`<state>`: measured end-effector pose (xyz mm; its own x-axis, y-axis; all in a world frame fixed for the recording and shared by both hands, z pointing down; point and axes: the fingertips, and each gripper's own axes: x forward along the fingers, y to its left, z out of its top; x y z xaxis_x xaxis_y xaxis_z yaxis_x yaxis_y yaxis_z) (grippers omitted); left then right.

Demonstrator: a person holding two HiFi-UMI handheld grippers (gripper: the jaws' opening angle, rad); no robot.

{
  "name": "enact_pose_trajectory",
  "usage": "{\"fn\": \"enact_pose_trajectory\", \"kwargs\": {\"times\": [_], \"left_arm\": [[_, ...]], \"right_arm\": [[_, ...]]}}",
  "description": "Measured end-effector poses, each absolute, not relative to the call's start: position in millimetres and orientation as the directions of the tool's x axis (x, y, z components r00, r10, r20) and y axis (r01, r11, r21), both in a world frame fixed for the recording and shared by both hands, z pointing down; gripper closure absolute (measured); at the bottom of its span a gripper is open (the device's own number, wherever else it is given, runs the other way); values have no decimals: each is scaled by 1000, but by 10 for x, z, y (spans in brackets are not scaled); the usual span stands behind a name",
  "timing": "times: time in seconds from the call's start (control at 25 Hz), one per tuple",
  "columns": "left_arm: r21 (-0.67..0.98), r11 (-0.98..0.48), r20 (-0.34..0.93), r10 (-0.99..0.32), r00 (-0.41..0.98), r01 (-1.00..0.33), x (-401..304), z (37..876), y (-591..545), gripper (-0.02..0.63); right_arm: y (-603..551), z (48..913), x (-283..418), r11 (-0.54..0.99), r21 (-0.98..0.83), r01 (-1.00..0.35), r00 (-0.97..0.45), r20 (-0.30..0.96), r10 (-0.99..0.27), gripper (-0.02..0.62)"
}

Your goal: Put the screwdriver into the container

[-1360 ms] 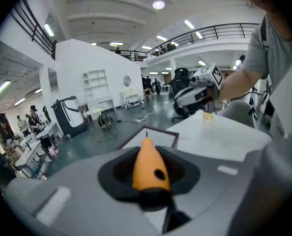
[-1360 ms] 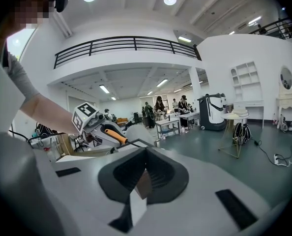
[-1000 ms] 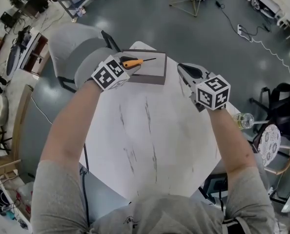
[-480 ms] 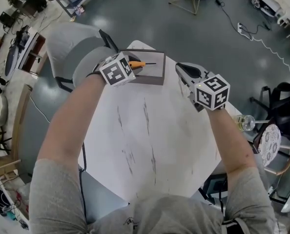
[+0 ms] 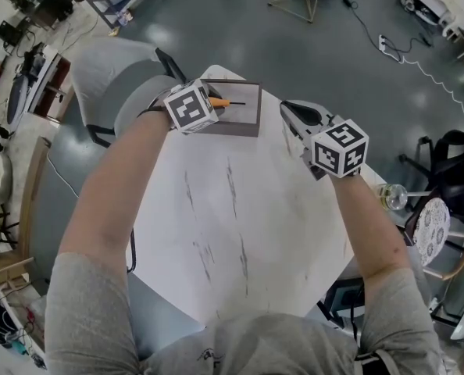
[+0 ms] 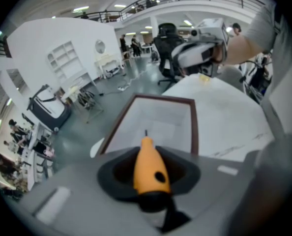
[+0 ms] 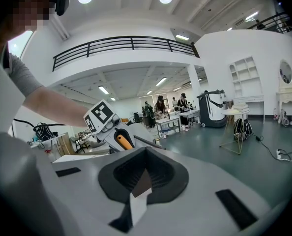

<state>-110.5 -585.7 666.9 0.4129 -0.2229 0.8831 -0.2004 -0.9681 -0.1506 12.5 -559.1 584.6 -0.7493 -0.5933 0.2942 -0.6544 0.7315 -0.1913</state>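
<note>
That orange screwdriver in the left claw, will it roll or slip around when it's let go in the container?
Likely stiff and light: the screwdriver juts straight from the left claw without sagging. Its orange handle looks round and smooth, so it may roll once released, though raised walls on the container should catch it. The thin shaft suggests it's handle-heavy.

We see the left hand-held gripper [image 6: 148, 181] clamped on the orange screwdriver [image 6: 147, 159] by its handle. The thin shaft tip points into the container's [image 6: 194, 127] opening. The container has a dark brown rim and a white inside, and sits on the white marbled surface [image 6: 229, 117]. The right hand-held gripper [image 6: 192, 57] is beyond the container's far end, with a forearm behind it.
</note>
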Motion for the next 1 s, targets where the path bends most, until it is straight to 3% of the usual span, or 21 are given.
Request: {"fn": "enact_pose_trajectory", "kwargs": {"times": [1.0], "left_arm": [[-138,-960,877,-232,420,-242,-1111,6663,-5888,475]], "right_arm": [[-5539,5870,122,730,-189,-657,-747,297,-595,588]]}}
